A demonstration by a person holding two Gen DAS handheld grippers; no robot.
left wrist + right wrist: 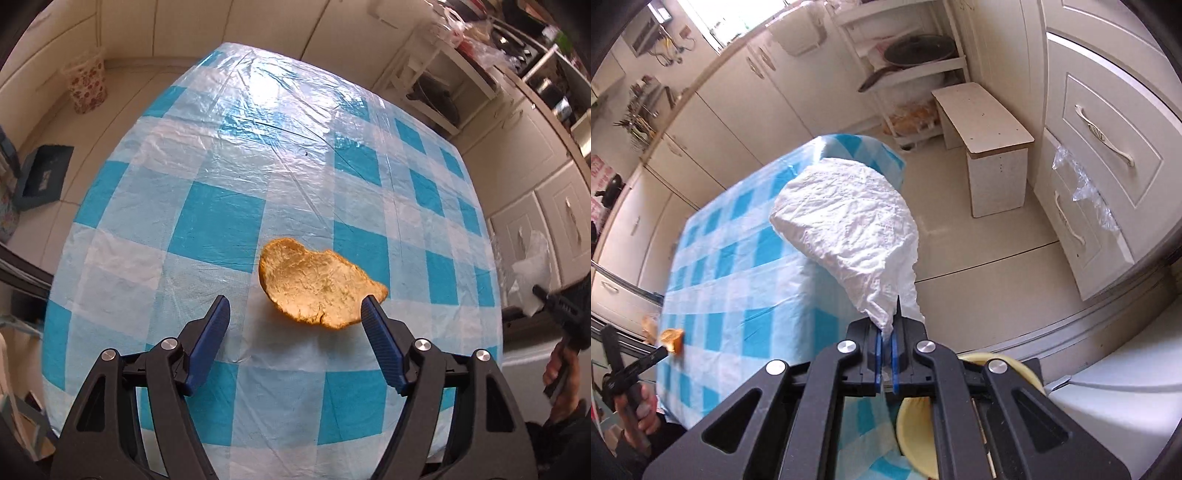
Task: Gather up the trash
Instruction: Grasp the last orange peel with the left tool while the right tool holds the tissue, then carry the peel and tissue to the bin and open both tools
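Jaws wide apart on the left gripper (295, 306), hovering over the checked tablecloth (207, 229) near its front edge, while the right gripper (885, 332) is clamped tight on a crumpled white tissue (849, 229) hanging clear of the table's right edge. Orange peel (314, 284) lies pith-up just ahead of the left jaws, nearer the right pad (380, 332), which overlaps its end. Its long axis runs crosswise, slanting toward that pad, so the left hand is nearer.
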